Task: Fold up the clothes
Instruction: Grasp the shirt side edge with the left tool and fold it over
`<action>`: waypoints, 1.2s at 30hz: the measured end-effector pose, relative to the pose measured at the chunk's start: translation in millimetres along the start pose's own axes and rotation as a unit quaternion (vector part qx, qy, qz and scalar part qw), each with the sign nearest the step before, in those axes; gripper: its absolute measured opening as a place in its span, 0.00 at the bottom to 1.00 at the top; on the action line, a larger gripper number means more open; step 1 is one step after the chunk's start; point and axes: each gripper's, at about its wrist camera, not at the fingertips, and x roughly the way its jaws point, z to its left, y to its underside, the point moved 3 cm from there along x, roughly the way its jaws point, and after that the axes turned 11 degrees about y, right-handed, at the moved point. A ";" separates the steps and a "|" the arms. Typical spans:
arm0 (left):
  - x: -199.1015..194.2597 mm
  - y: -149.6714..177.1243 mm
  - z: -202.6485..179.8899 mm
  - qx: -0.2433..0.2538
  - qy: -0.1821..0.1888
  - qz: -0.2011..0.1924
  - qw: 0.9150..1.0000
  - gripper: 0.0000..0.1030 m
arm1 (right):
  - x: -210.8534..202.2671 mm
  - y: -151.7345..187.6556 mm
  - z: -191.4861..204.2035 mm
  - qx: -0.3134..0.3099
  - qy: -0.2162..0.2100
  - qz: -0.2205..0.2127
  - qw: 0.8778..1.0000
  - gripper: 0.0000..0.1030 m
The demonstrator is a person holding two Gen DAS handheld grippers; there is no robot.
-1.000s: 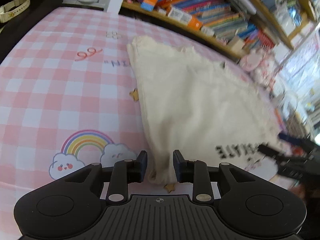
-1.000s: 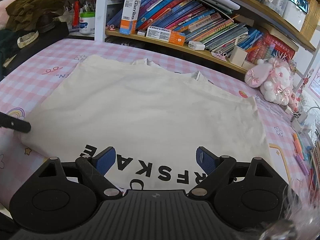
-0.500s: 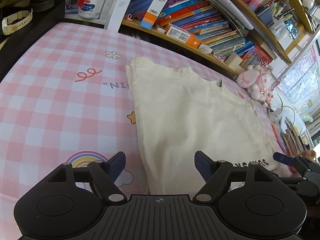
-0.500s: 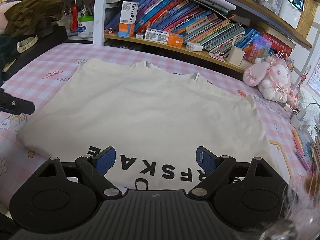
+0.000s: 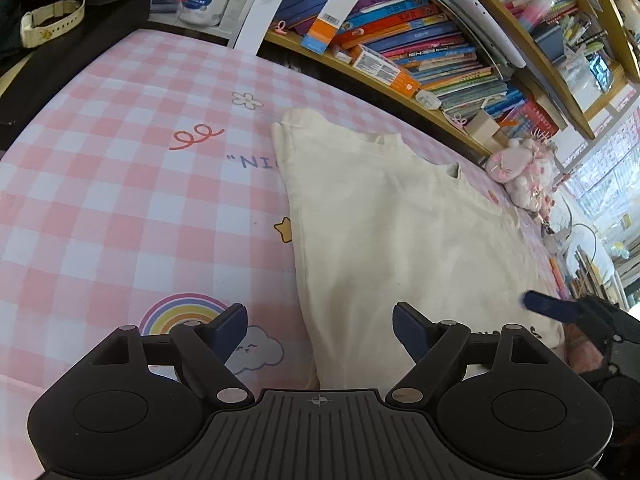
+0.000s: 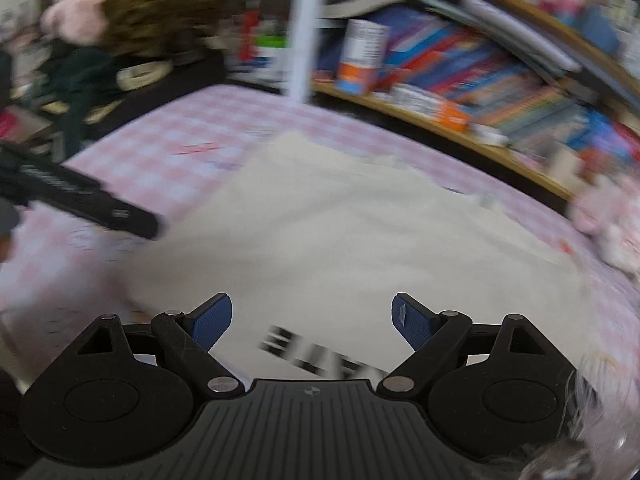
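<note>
A cream garment [image 5: 400,220] lies flat on the pink checked cloth [image 5: 120,200], with black lettering [image 6: 320,352] along its near hem. My left gripper [image 5: 318,314] hovers over the garment's near-left edge. Its jaws are opening, and no cloth is pinched between them. My right gripper [image 6: 312,304] hangs over the lettered hem with its jaws wide, closing slightly, and nothing gripped. The right wrist view is blurred. One right finger [image 5: 544,306] shows at the right edge of the left wrist view. One left finger [image 6: 120,216] shows at the left of the right wrist view.
A wooden shelf packed with books [image 5: 420,48] runs along the far side. A pink plush toy [image 5: 520,168] sits at the far right. Dark clothes and a beige strap [image 5: 52,20] lie at the far left. Bare checked cloth spreads left of the garment.
My left gripper has opened and let go of the garment's near-left corner, which now lies flat. The right wrist view has swung sideways and blurred.
</note>
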 end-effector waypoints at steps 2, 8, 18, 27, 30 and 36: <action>-1.8 0.8 3.5 -0.011 0.003 -0.005 1.000 0.84 | 6.0 -7.7 19.0 -0.026 -0.046 0.004 0.999 0.80; -12.7 0.6 22.5 -0.067 0.006 -0.035 0.997 0.85 | 17.9 -21.2 74.1 -0.114 -0.117 0.004 0.987 0.55; -19.9 12.1 45.7 -0.142 0.045 -0.048 0.988 0.86 | 31.7 -11.0 104.9 -0.156 -0.141 0.034 0.977 0.43; -0.5 14.6 49.6 -0.200 0.121 -0.017 0.972 0.86 | 48.3 -5.0 119.6 -0.167 -0.132 0.041 0.976 0.15; 6.0 15.3 53.3 -0.235 0.151 -0.013 0.960 0.86 | 39.1 -10.0 116.2 -0.162 -0.123 0.023 0.979 0.06; 22.1 16.4 57.5 -0.302 0.218 -0.006 0.928 0.90 | 13.0 -23.0 97.6 -0.125 -0.115 -0.009 0.985 0.05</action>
